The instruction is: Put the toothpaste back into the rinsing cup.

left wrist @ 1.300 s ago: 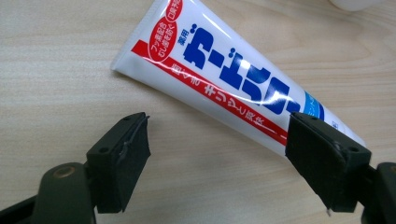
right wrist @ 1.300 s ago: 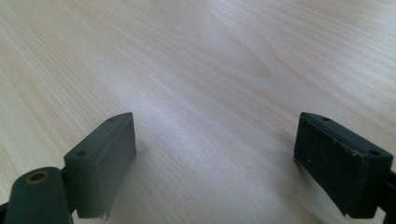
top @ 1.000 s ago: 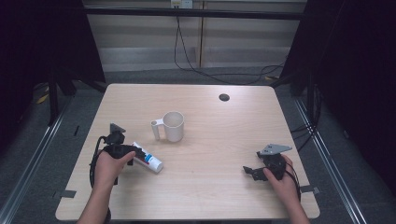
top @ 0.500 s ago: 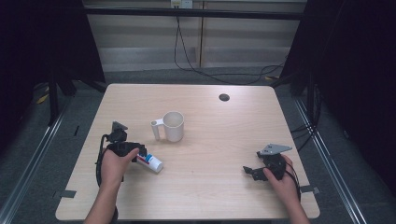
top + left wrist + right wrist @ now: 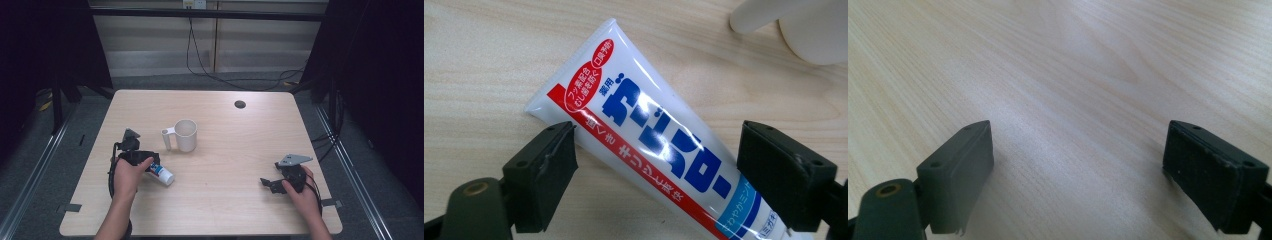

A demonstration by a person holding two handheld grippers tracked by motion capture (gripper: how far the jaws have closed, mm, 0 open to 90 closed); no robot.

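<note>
Between the wide-open jaws of the left tool [image 5: 659, 175] lies the toothpaste tube [image 5: 649, 130], flat on the bench [image 5: 225, 200] near-left of the mug [image 5: 184, 135], long axis diagonal across the gap (not yet pinched). Right tool [image 5: 272, 184] wide, well apart.

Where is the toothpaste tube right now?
In the high view the tube lies on the table's left half, just in front of the mug, between the left hand-held gripper's open jaws.

Toothpaste tube [image 5: 162, 173] beside white mug [image 5: 184, 135]
</note>
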